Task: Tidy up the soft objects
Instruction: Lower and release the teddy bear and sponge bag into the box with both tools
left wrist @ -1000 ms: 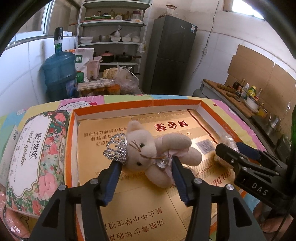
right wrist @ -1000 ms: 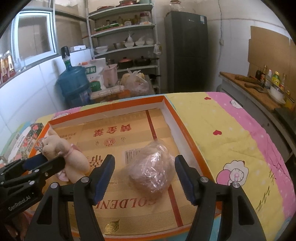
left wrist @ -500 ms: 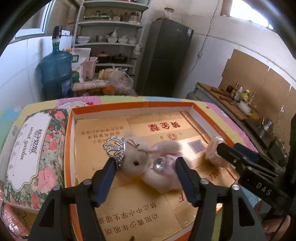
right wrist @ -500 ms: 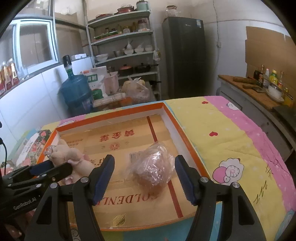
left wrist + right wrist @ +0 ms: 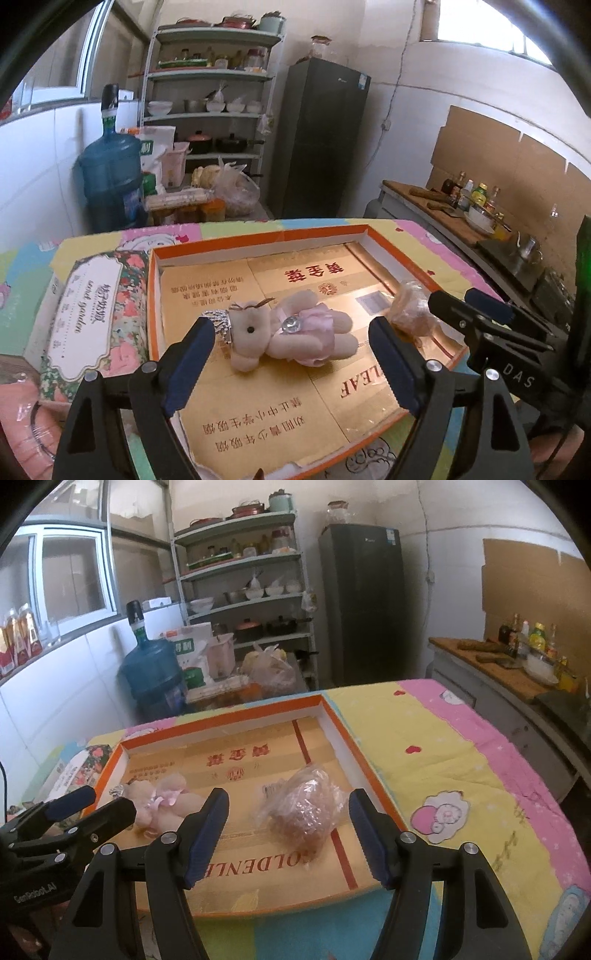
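Beige teddy bear [image 5: 291, 338] in a pink dress lies in the left half of an orange-rimmed cardboard tray [image 5: 258, 236]; the left tool [image 5: 291, 363] is opening around it, not touching. Right of it, a plastic-wrapped pink bundle [image 5: 304, 810] rests between the right tool's [image 5: 288, 836] open, clear jaws.

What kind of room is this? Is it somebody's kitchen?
Most likely a home kitchen or pantry. A tall dark fridge stands by open shelves of bowls and pots, a big blue water jug sits on the floor, and sauce bottles line a wooden counter.
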Demonstrator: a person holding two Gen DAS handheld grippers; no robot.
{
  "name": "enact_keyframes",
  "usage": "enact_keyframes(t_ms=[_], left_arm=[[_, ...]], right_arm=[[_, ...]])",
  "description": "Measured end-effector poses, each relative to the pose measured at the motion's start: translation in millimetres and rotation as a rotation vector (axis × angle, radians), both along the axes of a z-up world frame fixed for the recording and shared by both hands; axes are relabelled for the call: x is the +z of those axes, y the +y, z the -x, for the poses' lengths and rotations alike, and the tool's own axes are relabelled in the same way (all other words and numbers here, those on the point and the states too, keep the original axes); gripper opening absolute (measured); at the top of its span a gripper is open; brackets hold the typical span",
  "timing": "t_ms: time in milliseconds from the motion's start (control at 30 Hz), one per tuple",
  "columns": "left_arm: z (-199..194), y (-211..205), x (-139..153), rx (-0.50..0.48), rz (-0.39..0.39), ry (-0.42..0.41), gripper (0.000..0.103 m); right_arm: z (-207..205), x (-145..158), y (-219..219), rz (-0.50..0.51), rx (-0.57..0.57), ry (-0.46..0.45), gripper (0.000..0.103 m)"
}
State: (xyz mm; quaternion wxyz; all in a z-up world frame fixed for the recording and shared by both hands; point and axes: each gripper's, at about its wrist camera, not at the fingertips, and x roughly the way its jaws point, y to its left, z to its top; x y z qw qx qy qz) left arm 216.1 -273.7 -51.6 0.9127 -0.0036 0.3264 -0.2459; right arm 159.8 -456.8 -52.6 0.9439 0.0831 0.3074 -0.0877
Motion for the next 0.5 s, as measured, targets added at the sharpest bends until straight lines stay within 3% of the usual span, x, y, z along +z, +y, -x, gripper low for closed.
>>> enact_keyframes(t_ms=[367, 500], left_arm=[[50.0, 25.4, 29.8, -0.037, 0.023, -0.183, 0.085], [62.4, 36.8, 39.0, -0.038, 0.025, -0.204, 0.086]], right_arm=[[39.2, 27.1, 31.5, 0.053, -0.023, -0.098, 0.069], [49.5, 32.2, 47.6, 0.053, -0.013, -0.114, 0.069]])
